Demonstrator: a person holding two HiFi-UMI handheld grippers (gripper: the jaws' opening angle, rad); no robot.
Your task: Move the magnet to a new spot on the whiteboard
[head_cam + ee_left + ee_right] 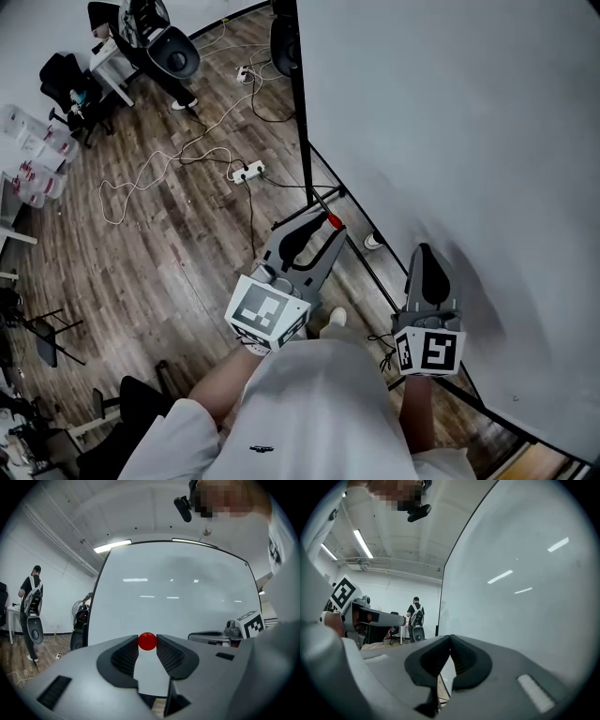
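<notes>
Right at the tips of the left gripper (330,223) sits the magnet (333,221), a small red ball, with the jaws clenched on it from both sides. In the left gripper view it shows as a round red dot (147,641) between the two dark pads, with the whiteboard (173,588) filling the background. From the head view, the magnet hangs near the lower left corner of the whiteboard (450,141), by its black bottom edge; no view shows whether it touches the surface. The right gripper (424,253) is held further along the same bottom edge, pointing up at the board. Its jaws are pressed together with nothing between them (450,637). Below lies a wooden floor (169,244) strewn with cables and a power strip (248,172). A person with a backpack (30,606) stands well away.
</notes>
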